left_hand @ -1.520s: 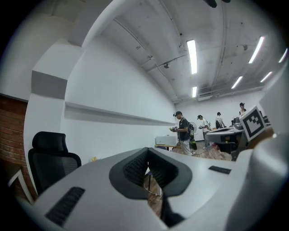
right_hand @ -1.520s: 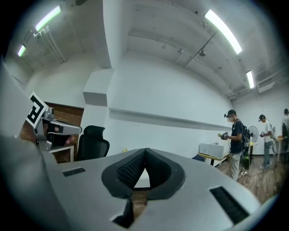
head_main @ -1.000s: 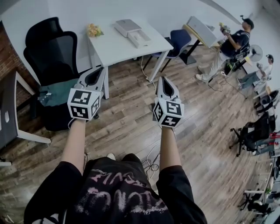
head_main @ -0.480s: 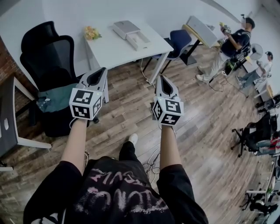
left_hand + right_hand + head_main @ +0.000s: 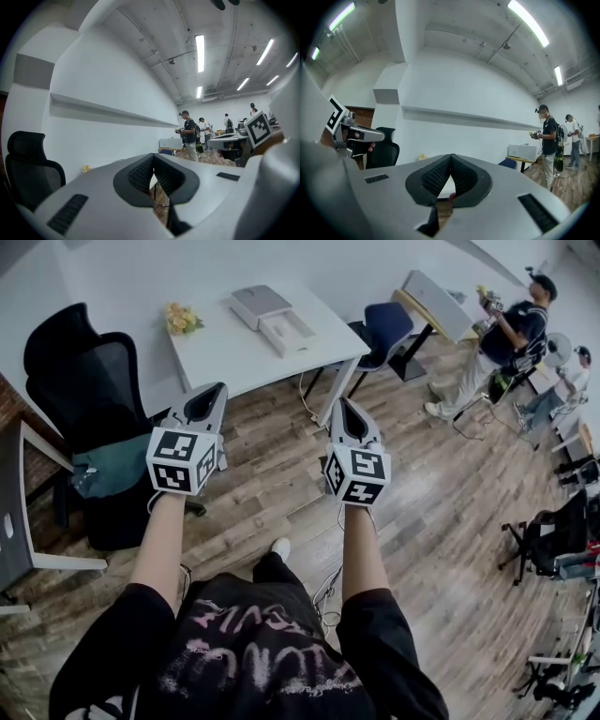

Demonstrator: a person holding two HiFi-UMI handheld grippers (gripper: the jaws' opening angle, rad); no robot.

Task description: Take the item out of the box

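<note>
A flat white box (image 5: 272, 317) lies on the white table (image 5: 234, 352) ahead of me, its lid part at the back and its tray part in front. My left gripper (image 5: 217, 390) is held level in the air short of the table's near edge, shut, with nothing between its jaws. My right gripper (image 5: 343, 406) hangs beside it over the wooden floor, also shut and empty. In the left gripper view the ridged pads (image 5: 143, 172) meet at the tip. The right gripper view shows the same on its pads (image 5: 436, 176). What is inside the box cannot be seen.
A small bunch of yellow flowers (image 5: 181, 318) sits on the table's left part. A black office chair (image 5: 89, 381) stands to the left, a blue chair (image 5: 384, 324) behind the table's right end. People (image 5: 511, 329) stand at the far right. Cables (image 5: 323, 592) lie by my feet.
Both grippers have travelled forward together toward the white table, which now lies closer. Their jaws stayed shut and empty.
</note>
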